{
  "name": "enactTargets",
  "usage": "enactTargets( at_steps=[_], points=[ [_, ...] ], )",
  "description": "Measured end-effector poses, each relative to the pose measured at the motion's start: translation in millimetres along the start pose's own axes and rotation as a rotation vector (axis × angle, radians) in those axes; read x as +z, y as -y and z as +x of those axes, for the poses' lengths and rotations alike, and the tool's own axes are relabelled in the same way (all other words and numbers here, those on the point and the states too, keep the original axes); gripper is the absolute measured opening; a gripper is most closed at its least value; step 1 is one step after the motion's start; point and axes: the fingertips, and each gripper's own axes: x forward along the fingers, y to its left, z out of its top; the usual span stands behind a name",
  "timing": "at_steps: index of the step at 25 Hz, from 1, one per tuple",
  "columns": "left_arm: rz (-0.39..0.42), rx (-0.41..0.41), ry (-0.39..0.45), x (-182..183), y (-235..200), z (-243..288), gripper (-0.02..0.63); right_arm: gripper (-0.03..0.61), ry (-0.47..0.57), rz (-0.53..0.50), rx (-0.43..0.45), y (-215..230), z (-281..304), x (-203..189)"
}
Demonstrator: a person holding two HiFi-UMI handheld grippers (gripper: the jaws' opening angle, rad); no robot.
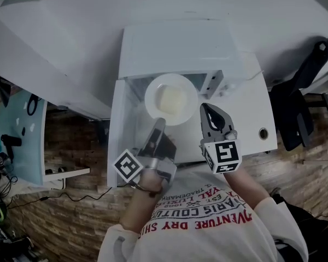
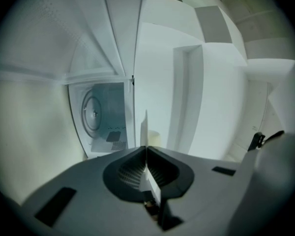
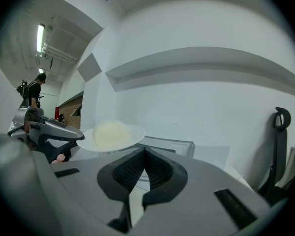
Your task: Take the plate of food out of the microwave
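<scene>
A white plate [image 1: 171, 99] with a pale mound of food hangs level in front of the white microwave [image 1: 180, 48], outside its cavity. My left gripper [image 1: 160, 121] is shut on the plate's near rim. In the left gripper view the plate [image 2: 146, 132] shows edge-on between the closed jaws of the left gripper [image 2: 146, 149], with the empty cavity and its turntable [image 2: 93, 114] behind. My right gripper [image 1: 204, 108] hovers just right of the plate, shut and empty. In the right gripper view the right gripper [image 3: 145, 152] has the plate [image 3: 110, 134] ahead to its left.
The microwave door [image 1: 119, 135] stands open at the left. The microwave sits on a white table [image 1: 251, 113] with a cable hole [image 1: 263, 133]. A black chair [image 1: 300, 91] stands at the right. A desk with a teal top [image 1: 19, 135] is at the left. A person [image 3: 37, 90] stands far off.
</scene>
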Motion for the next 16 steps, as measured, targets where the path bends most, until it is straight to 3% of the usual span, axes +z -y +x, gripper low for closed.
enactTargets(
  at_steps=[16],
  points=[
    [0.018,0.021,-0.013,-7.4,-6.0,1.3,0.014,0.011,-0.032,0.020,-0.019,9.2,-5.3,-8.0]
  ],
)
